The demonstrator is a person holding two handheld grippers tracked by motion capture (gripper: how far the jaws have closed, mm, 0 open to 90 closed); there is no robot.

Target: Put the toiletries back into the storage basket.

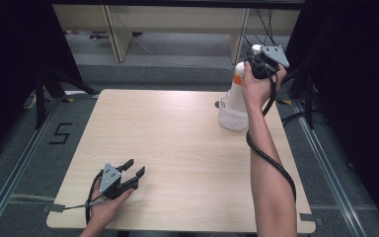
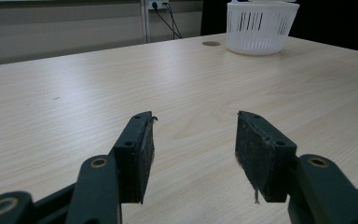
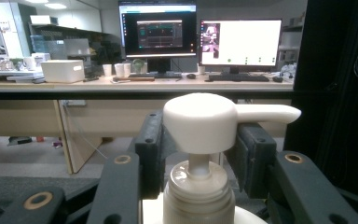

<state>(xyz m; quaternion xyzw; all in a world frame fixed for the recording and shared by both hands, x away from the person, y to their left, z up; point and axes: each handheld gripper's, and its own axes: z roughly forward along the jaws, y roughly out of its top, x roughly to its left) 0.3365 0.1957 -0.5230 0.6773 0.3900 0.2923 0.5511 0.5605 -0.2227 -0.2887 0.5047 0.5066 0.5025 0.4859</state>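
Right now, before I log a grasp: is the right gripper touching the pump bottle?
Touching. The right gripper view shows the right gripper with both jaws pressed against the pump bottle beneath its head.

a bare wooden table (image 1: 177, 148); behind it a desk (image 3: 135, 85) carries two lit monitors (image 3: 200, 39) and white cups (image 3: 119, 69).

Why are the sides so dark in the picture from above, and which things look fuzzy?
In the high view, black curtains flank the lit table, so the edges go dark. In the right gripper view, the pump bottle is soft because it is so close, and the white screen glares. In the left gripper view, the left tongs are slightly blurred and the basket looks bright.
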